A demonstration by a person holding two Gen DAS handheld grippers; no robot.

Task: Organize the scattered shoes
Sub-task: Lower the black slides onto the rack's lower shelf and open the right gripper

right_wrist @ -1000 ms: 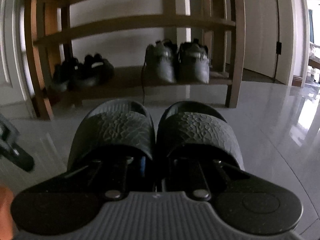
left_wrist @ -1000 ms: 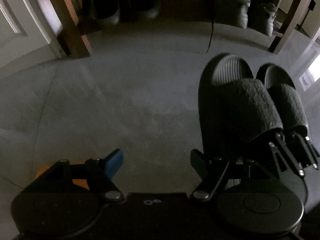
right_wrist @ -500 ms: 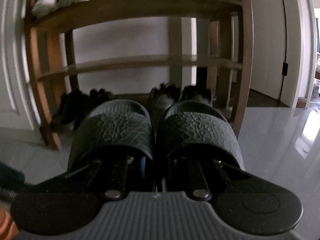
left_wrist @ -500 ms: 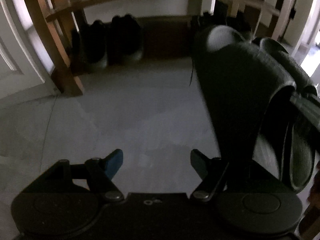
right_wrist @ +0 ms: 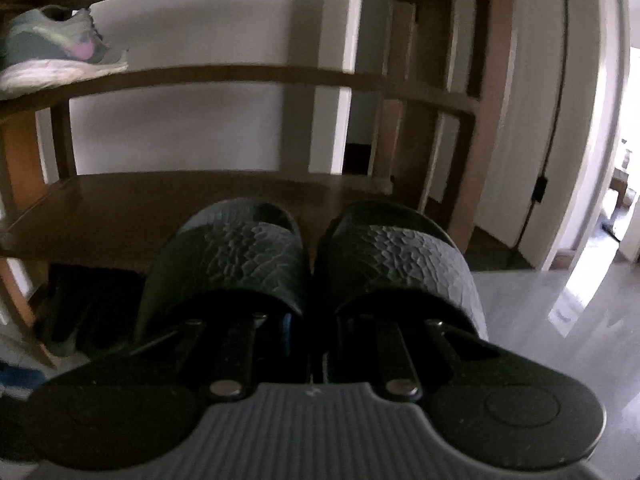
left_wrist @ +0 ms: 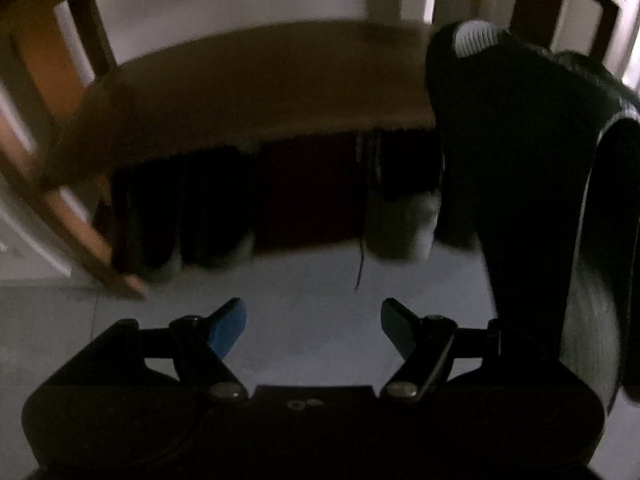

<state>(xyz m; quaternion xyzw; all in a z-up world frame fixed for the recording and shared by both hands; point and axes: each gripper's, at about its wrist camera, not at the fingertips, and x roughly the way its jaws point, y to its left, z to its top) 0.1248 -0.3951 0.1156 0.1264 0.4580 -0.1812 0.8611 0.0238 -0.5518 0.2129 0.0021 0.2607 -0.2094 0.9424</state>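
Holding a pair of black slides (right_wrist: 312, 264) side by side in our right tongs (right_wrist: 310, 344), we are keeping them in the air just in front of the wooden shoe rack (right_wrist: 484, 128), their toes pointing at its bare middle shelf (right_wrist: 120, 204). One finger is reaching under each textured strap, and the tongs are pinching the two inner edges of the slides between them. Our left tongs (left_wrist: 312, 322) are hanging spread, nothing between the blue pads (left_wrist: 228, 328), above the pale grey floor (left_wrist: 304, 280) at the near foot of the rack. From that side we are seeing the same slides (left_wrist: 520, 168) as a dark mass at the right edge, one ribbed sole turned toward the lens. Dark shoes (left_wrist: 180, 216) are sitting on the lowest shelf at the left, blurred and in shadow, and a paler pair (left_wrist: 400, 224) is standing to their right with a lace (left_wrist: 360, 264) dangling down over the shelf's edge to the floor. On the upper shelf, far left, a grey sneaker (right_wrist: 60, 52) with a white sole and a pink mark is resting side-on. Beyond the rack on the right, a white door (right_wrist: 536, 100) is standing beside a bright opening.
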